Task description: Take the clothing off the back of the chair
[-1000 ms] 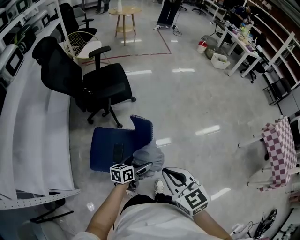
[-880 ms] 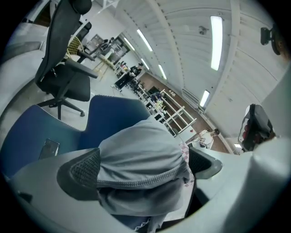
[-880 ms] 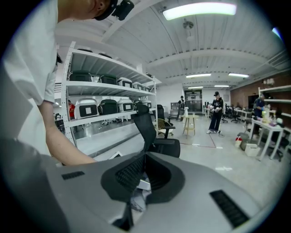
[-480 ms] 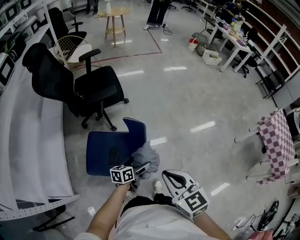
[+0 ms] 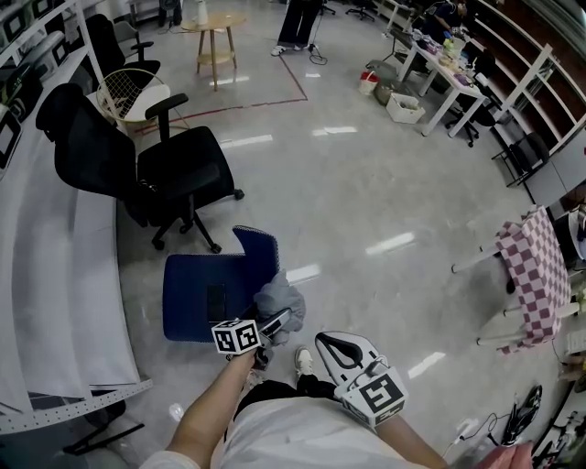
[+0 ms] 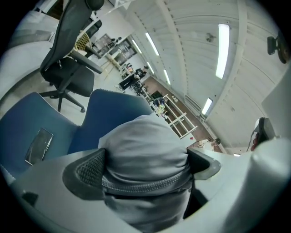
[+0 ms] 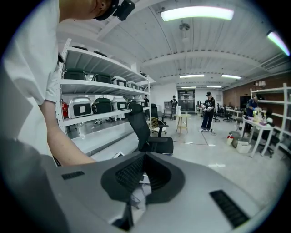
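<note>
A blue chair [image 5: 206, 295] stands on the floor just ahead of me, its backrest [image 5: 257, 249] toward me. A grey garment [image 5: 279, 300] hangs bunched at the near side of the backrest. My left gripper [image 5: 273, 321] is shut on it. In the left gripper view the grey garment [image 6: 145, 150] fills the gap between the jaws of the left gripper [image 6: 146, 167], with the blue chair [image 6: 111, 116] behind. A dark flat phone-like thing [image 5: 215, 300] lies on the seat. My right gripper [image 5: 337, 346] is held close to my body, shut and empty; the right gripper [image 7: 144, 164] points across the room.
A black office chair [image 5: 156, 174] stands beyond the blue one. A long white curved desk [image 5: 55, 275] runs down the left. Farther off are a wire basket [image 5: 128, 92], a round wooden table [image 5: 215, 27] and white tables [image 5: 439, 82]. A checked cloth [image 5: 540, 270] hangs at right.
The head view has drifted, so the chairs sit a little higher and further left. My left gripper keeps its hold on the grey garment; the bundle looks slightly more gathered.
</note>
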`<state>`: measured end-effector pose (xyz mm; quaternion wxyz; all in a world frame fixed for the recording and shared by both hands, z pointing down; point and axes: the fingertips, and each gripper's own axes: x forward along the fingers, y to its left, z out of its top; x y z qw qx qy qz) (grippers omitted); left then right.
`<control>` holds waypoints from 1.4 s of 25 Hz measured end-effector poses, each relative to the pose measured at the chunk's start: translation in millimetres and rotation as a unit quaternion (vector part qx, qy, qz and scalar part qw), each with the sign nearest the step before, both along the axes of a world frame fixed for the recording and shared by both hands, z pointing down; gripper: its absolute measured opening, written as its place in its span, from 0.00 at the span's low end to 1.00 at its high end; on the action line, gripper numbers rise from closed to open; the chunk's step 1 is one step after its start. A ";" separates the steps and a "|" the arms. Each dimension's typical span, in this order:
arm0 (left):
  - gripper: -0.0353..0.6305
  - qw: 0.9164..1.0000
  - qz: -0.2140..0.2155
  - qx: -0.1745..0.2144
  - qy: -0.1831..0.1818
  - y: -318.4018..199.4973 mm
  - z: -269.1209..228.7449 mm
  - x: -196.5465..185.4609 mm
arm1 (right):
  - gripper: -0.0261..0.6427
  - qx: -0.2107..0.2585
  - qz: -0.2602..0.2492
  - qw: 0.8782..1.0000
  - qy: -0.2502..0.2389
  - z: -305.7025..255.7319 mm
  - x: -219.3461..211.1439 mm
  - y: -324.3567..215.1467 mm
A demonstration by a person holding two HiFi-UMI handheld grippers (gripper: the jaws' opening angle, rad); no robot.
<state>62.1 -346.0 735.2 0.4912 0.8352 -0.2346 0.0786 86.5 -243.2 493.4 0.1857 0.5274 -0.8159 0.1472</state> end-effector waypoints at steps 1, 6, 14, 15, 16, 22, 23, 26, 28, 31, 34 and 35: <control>0.91 1.000 -0.002 0.002 0.000 0.4 -0.6 -0.1 | 0.06 0.000 -0.001 1.000 -0.001 0.4 -0.3 0.8; 0.90 1.000 -0.001 0.008 0.007 6.3 -4.9 1.7 | 0.06 0.007 -0.009 1.000 -0.007 -1.1 -3.7 1.4; 0.58 0.999 -0.007 0.030 0.020 7.9 -21.6 -5.1 | 0.06 0.013 -0.026 0.999 -0.015 -0.7 -11.5 3.0; 0.56 0.999 -0.009 0.032 0.023 8.3 -22.9 -5.8 | 0.06 0.012 -0.027 0.999 -0.016 -0.7 -11.3 3.5; 0.53 0.999 -0.011 0.034 0.027 8.7 -24.1 -6.7 | 0.06 0.013 -0.028 0.999 -0.017 -0.6 -11.0 3.7; 0.36 0.998 -0.019 0.041 0.043 8.7 -36.1 -15.5 | 0.06 0.014 -0.041 0.999 -0.024 -3.3 -16.2 2.0; 0.32 0.998 -0.023 0.040 0.048 8.5 -38.0 -17.3 | 0.06 0.015 -0.045 0.999 -0.025 -4.1 -17.3 1.9; 0.23 0.997 -0.029 0.046 0.055 8.7 -44.3 -21.8 | 0.06 0.018 -0.053 0.998 -0.031 -4.7 -19.3 1.3; 0.21 0.996 -0.030 0.063 0.052 10.4 -52.4 -23.3 | 0.06 0.020 -0.056 0.998 -0.035 -4.0 -19.7 0.3; 0.20 0.993 -0.029 0.102 0.050 15.4 -76.4 -20.4 | 0.06 0.022 -0.060 0.997 -0.039 -3.9 -17.1 -0.8; 0.20 0.990 -0.048 0.120 0.065 19.5 -101.2 -21.7 | 0.06 0.026 -0.066 0.996 -0.046 -5.9 -14.0 -1.9; 0.20 0.988 -0.055 0.123 0.069 20.2 -108.2 -23.3 | 0.06 0.029 -0.069 0.996 -0.048 -6.7 -13.5 -2.6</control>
